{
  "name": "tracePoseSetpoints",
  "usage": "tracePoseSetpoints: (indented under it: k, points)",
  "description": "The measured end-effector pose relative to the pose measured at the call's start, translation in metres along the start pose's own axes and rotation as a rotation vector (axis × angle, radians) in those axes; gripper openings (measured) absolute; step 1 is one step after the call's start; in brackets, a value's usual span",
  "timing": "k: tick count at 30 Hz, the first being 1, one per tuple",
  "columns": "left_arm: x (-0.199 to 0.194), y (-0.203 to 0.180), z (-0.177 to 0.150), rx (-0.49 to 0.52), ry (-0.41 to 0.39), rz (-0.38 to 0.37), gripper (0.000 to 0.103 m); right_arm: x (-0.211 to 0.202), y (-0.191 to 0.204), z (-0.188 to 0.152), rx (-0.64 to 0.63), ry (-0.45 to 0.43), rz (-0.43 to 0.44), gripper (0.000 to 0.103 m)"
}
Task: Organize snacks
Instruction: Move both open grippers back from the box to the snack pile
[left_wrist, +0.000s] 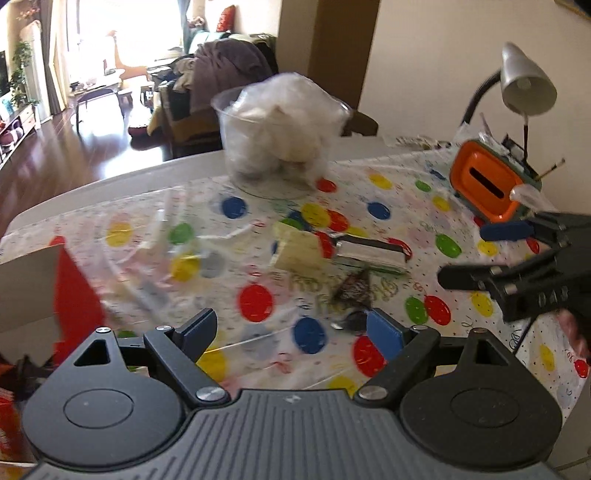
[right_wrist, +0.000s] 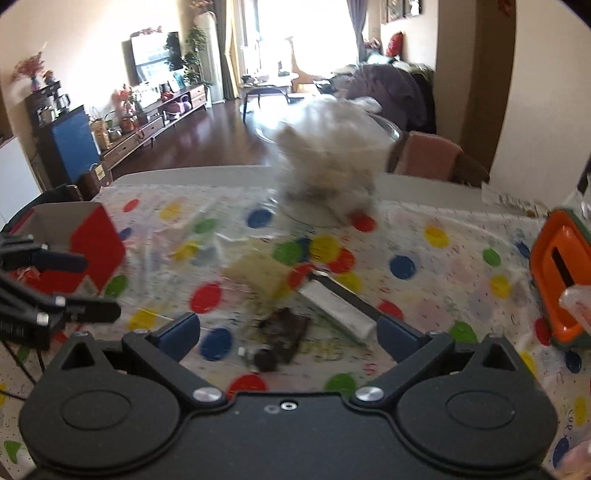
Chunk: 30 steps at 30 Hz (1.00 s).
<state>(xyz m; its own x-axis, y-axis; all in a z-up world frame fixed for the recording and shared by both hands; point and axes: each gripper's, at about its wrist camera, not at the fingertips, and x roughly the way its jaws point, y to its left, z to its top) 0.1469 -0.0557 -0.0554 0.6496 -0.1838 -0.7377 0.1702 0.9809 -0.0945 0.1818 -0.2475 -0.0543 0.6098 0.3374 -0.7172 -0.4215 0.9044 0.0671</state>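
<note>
Both tongs stand wide apart and hold nothing: the left tongs (left_wrist: 291, 332) hover low over the near edge of the worktop (left_wrist: 110, 177), and the right tongs (right_wrist: 288, 332) hang just above the small dark packets. Largest on the spotted cloth is the clear tub (left_wrist: 280, 144) at the far side, already stuffed with pale wrapped snacks. To the left stands an open red box (right_wrist: 98, 247), to the right an orange holder (right_wrist: 561, 277). In the middle of the cloth lie the loose snacks: a silver-wrapped bar (right_wrist: 338, 306), touching a pale yellow packet (right_wrist: 258, 275), then the dark patterned packet (right_wrist: 286, 330) and a tiny dark piece (right_wrist: 266, 360) nearest the right tongs.

The step looks like picking up a loose snack. Best to lower squarely over the dark packet, one finger on each side, and close on its middle, as thin wrappers slip easily. The motion blur suggests slowing down first.
</note>
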Motion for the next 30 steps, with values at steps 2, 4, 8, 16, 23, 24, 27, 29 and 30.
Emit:
tracePoseSetpoints:
  k: [2, 4, 8, 16, 23, 24, 27, 29, 30]
  points:
    - [0.013, -0.012, -0.001, 0.008, 0.01, 0.009, 0.089, 0.007, -0.014, -0.001, -0.001, 0.008, 0.004, 0.102]
    - [0.025, -0.022, -0.002, 0.013, 0.019, 0.011, 0.089, 0.017, -0.024, -0.001, -0.018, 0.018, -0.004, 0.102]
    - [0.049, -0.038, -0.004, 0.015, 0.042, -0.004, 0.089, 0.041, -0.042, -0.001, -0.061, 0.052, -0.001, 0.1]
    - [0.093, -0.058, -0.011, -0.003, 0.091, -0.001, 0.089, 0.098, -0.066, 0.003, -0.187, 0.151, 0.03, 0.099]
    - [0.121, -0.072, -0.011, 0.041, 0.114, -0.009, 0.089, 0.13, -0.074, 0.004, -0.254, 0.192, 0.067, 0.094]
    - [0.125, -0.073, -0.01, 0.044, 0.12, -0.007, 0.088, 0.133, -0.075, 0.005, -0.26, 0.194, 0.075, 0.093]
    - [0.133, -0.074, -0.006, 0.048, 0.125, -0.006, 0.087, 0.143, -0.075, 0.007, -0.273, 0.197, 0.098, 0.089]
    - [0.141, -0.075, -0.004, 0.062, 0.151, -0.009, 0.08, 0.149, -0.074, 0.007, -0.284, 0.201, 0.116, 0.087]
    - [0.145, -0.075, -0.003, 0.066, 0.173, -0.009, 0.073, 0.152, -0.074, 0.008, -0.291, 0.204, 0.121, 0.086]
